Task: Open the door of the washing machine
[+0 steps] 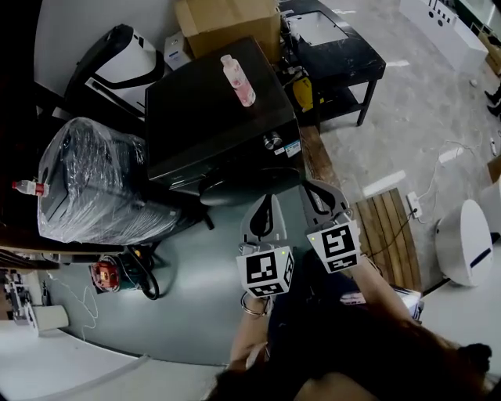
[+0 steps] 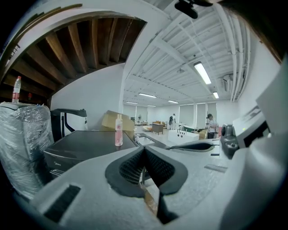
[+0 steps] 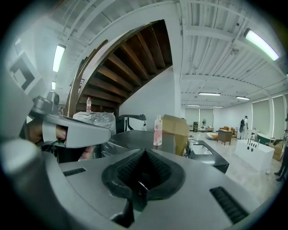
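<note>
Grey-green flooring runs under a dark washing machine (image 1: 211,110) that stands in the middle of a large white-walled room. In the head view it sits straight ahead of the person. Its round door (image 1: 250,186) bulges from the front face toward the person and, as far as that steep angle shows, lies against the front. A pink bottle (image 1: 238,80) stands upright on the machine's flat top.

Just in front of the door, near it but apart from it, come the two grippers side by side. The left gripper (image 1: 270,199) has its jaws pressed together with nothing between them, as the left gripper view shows (image 2: 144,151). The right gripper (image 1: 312,186) is likewise closed and empty (image 3: 145,153). Each carries its marker cube at the back, nearer the person.

Behind the machine stands a cardboard box (image 1: 227,23), and to the right of the box a low black table (image 1: 333,51). At the machine's left is a bulky item wrapped in clear plastic (image 1: 94,180), with a red-capped bottle (image 1: 30,187) on it. Wooden slats (image 1: 387,227) lie on the floor to the right.
</note>
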A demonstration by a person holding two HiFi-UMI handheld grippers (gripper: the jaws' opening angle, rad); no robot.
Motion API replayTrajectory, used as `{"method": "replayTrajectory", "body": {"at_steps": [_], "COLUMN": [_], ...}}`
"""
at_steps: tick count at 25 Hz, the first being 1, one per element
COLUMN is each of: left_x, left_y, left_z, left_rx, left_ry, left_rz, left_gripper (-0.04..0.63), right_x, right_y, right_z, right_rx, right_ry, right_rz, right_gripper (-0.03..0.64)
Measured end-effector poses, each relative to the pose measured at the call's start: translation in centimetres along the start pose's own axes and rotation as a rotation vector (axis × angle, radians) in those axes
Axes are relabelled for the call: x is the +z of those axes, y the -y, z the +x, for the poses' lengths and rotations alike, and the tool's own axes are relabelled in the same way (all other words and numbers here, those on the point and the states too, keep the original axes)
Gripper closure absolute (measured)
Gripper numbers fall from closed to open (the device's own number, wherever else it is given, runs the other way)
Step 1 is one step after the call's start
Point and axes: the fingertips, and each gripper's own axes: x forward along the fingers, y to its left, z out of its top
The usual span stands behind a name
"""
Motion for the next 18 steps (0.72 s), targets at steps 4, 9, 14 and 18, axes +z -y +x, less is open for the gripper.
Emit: {"method": "replayTrajectory", "body": {"at_steps": [4, 9, 14, 18], "left_x": [-0.8, -1.9, -3.0, -3.6], "left_y": [-0.8, -2.1, -3.5, -4.6], "left_z": [1.0, 3.2, 5.7, 7.4], "left_rx": [-0.003, -0.032, -0.084, -0.108], "left_ry": [-0.012, -0.036, -0.053, -0.069], "left_rz": [0.008, 0.016, 0.029, 0.024], "left_gripper": [0.584, 0.584, 0.584, 0.584], "right_x": [-0.9, -2.3, -3.9, -5.5], "right_y": [0.1, -0.2, -0.6, -0.7], "right_z": [2.1, 5.0, 8.2, 10.2], "right_rx": [0.018, 0.037, 0.05, 0.06], "right_ry": [-0.026, -0.069, -0.12, -0.172], "right_rz": [-0.002, -0.024, -0.046, -0.07], "right_gripper": [0.617, 0.617, 0.617, 0.615]}}
